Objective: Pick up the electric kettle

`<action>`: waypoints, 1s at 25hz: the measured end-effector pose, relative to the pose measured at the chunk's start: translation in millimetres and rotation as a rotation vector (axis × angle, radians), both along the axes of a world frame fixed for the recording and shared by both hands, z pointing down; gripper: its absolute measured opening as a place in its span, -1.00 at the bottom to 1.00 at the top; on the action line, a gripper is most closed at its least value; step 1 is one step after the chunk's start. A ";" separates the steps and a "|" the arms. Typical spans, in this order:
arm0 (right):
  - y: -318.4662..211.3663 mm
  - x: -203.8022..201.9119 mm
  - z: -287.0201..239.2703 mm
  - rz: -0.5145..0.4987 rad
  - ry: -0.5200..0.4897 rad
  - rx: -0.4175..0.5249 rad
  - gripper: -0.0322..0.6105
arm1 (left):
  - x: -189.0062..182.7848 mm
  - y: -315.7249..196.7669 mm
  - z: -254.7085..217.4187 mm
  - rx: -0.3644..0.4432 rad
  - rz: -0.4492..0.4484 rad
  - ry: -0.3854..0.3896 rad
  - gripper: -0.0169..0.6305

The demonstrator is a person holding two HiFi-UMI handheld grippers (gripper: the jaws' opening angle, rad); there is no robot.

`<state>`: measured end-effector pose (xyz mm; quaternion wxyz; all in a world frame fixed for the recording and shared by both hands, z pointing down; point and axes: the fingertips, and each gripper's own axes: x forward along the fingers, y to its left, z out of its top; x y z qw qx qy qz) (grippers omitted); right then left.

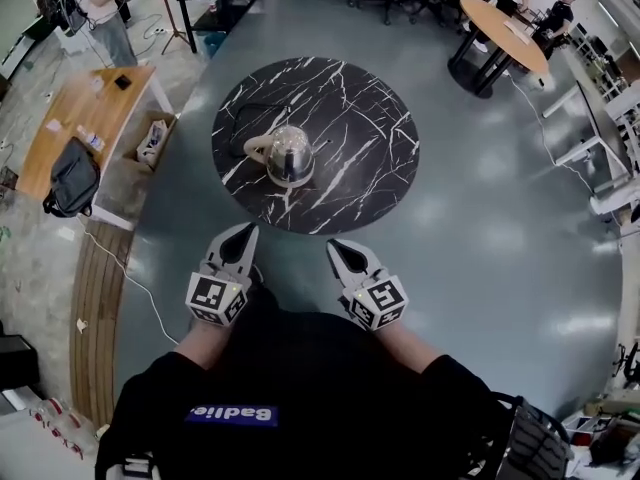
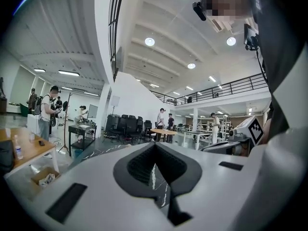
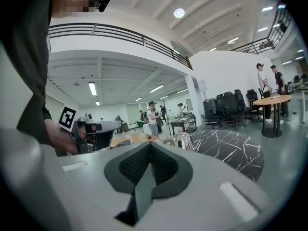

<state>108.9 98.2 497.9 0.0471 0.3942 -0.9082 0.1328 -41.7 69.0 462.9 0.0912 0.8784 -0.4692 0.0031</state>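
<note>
Head view: the kettle (image 1: 290, 155) is parked a bit left of centre on the round marble table (image 1: 370, 118). It's well apart from both tools, at roughly 12 o'clock from them. The handle is stuck out toward 9 o'clock and the spout toward 3, so its long axis is laid crosswise. The left gripper (image 1: 243, 233) is judged slightly nearer, and it's on the handle side. The right gripper (image 1: 338, 250) is held near it. Both are clenched with nothing gripped.

Left gripper view: the jaws are pressed together and only a sliver of table is seen through the notch. The kettle can't be made out here, likely blocked by the jaws.

Right gripper view: the jaws are closed and empty too. The kettle is spotted at 1 o'clock above the tip, with its handle hard to tell.
</note>
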 end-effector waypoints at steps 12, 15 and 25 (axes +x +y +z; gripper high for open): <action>-108.2 -27.4 11.5 0.151 0.038 -0.040 -0.89 | -42.6 -122.1 25.8 0.013 0.099 -0.017 -0.93; -131.0 -38.0 12.1 0.189 0.046 -0.052 -0.89 | -56.7 -151.7 33.6 0.017 0.125 -0.028 -0.93; -172.7 -61.2 9.4 0.218 0.064 -0.051 -0.89 | -64.3 -200.0 60.9 -0.042 0.189 -0.068 -0.93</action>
